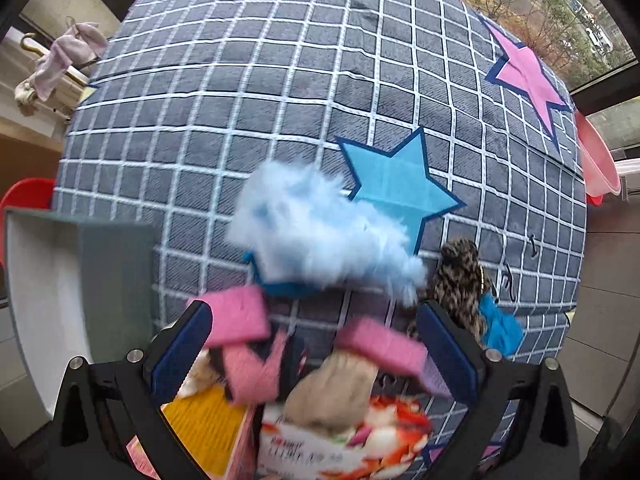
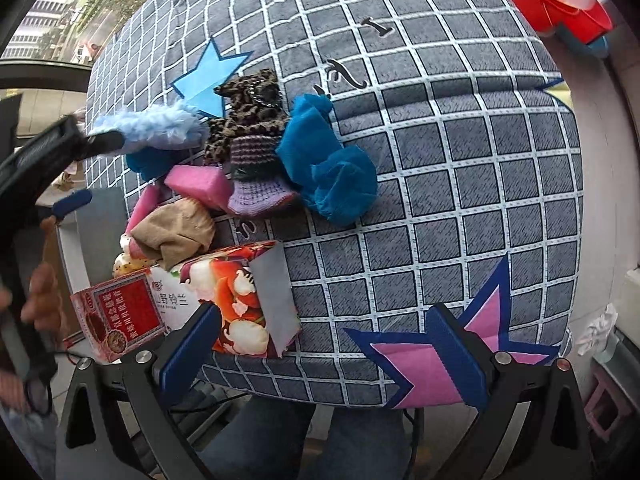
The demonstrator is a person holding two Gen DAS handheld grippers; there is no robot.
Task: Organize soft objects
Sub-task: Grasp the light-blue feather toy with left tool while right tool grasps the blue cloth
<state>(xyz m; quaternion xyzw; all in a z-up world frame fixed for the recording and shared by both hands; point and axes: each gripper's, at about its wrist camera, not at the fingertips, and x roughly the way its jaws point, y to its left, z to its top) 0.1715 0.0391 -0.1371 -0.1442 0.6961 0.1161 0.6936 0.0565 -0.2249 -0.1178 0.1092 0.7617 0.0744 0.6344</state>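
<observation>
The left hand-held gripper (image 1: 316, 336) is hanging released over the pile, pink sponges (image 1: 240, 316) lying between its spread fingers and the fluffy light-blue piece (image 1: 316, 232) just beyond. The right hand-held gripper (image 2: 328, 354) is sitting released, well apart from the pile, above the checked cushion (image 2: 440, 200).

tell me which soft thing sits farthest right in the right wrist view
The crumpled teal cloth, at the pile's right edge past the leopard-print piece; the others lie further left.

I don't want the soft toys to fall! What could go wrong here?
The printed box juts past the checked cushion's near edge, so a nudge might tip it off. The pile is crowded: the left gripper, jaws open, could drag the pink sponge along with the fluffy light-blue piece.
</observation>
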